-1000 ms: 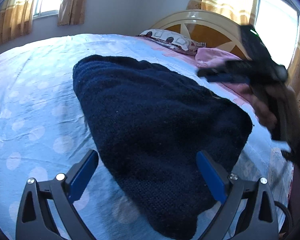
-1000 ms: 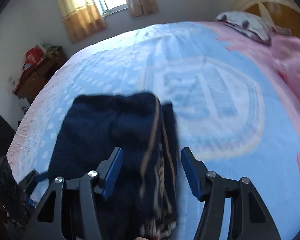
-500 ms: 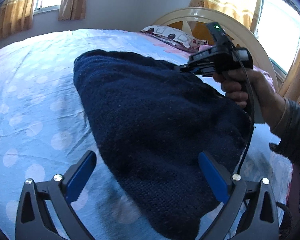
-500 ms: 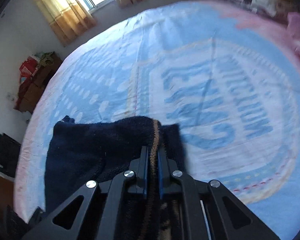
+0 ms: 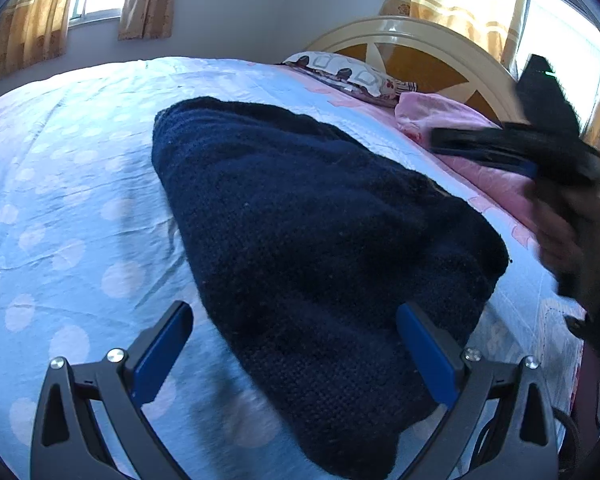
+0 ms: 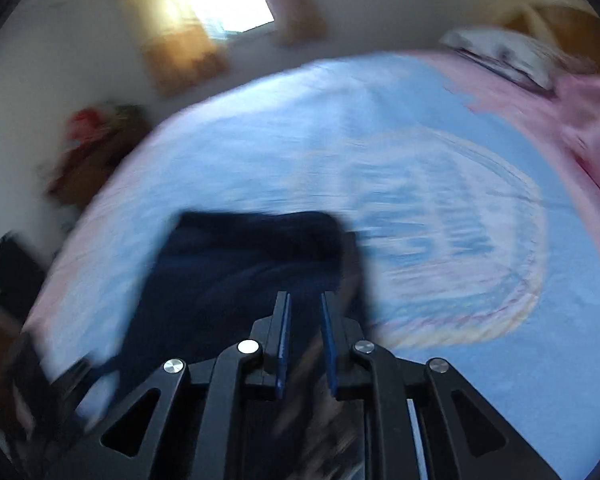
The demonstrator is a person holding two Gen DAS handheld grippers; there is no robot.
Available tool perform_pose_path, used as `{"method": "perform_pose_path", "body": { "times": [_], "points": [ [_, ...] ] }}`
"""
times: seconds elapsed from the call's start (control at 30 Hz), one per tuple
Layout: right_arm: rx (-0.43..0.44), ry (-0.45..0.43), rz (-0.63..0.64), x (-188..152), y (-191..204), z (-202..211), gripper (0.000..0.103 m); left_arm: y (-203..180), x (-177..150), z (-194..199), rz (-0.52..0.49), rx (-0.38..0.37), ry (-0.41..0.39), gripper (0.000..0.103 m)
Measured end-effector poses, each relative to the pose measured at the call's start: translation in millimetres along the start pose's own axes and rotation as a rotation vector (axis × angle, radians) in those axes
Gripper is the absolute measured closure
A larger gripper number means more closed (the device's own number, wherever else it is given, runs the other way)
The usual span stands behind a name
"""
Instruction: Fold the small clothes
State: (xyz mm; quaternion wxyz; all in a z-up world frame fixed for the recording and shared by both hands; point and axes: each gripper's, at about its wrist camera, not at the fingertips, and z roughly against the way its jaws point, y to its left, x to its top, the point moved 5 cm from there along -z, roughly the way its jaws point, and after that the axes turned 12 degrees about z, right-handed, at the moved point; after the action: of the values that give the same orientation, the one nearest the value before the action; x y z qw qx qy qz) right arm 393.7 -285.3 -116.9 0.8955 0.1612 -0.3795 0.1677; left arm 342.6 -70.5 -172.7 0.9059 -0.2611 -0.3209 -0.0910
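Observation:
A dark navy knitted garment (image 5: 312, 232) lies folded in a thick pile on the blue polka-dot bedsheet (image 5: 60, 200). My left gripper (image 5: 296, 344) is open, low over the near end of the garment, its blue fingers apart on either side of the fabric. The right gripper (image 5: 488, 148) shows in the left wrist view at the right, lifted above the garment's far right edge. In the blurred right wrist view the right gripper (image 6: 305, 334) has a narrow gap between its blue pads, with nothing held, above the navy garment (image 6: 252, 272).
A patterned pillow (image 5: 352, 76) and a pink cloth (image 5: 440, 116) lie by the cream and brown headboard (image 5: 420, 52). Curtained windows sit behind. A cluttered wooden cabinet (image 6: 92, 152) stands beyond the bed's far side.
The right gripper was shut on the garment's striped edge half a second ago; now its jaws stand slightly apart and it has lifted up and away to the right. The left gripper stays open in place.

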Motion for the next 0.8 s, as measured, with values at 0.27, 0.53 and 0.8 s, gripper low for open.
{"method": "perform_pose_path", "body": {
  "times": [0.27, 0.53, 0.8],
  "points": [
    [0.009, 0.165, -0.08, -80, 2, -9, 0.043, 3, 2, -5, 0.026, 0.002, 0.013, 0.0],
    [-0.095, 0.035, -0.072, -60, -2, 26, 0.043, 15, 2, -6, 0.097, 0.001, 0.014, 0.0],
    [0.064, -0.012, 0.107, -3, 67, -4, 0.043, 15, 1, -8, 0.097, 0.021, 0.025, 0.0]
  ]
}}
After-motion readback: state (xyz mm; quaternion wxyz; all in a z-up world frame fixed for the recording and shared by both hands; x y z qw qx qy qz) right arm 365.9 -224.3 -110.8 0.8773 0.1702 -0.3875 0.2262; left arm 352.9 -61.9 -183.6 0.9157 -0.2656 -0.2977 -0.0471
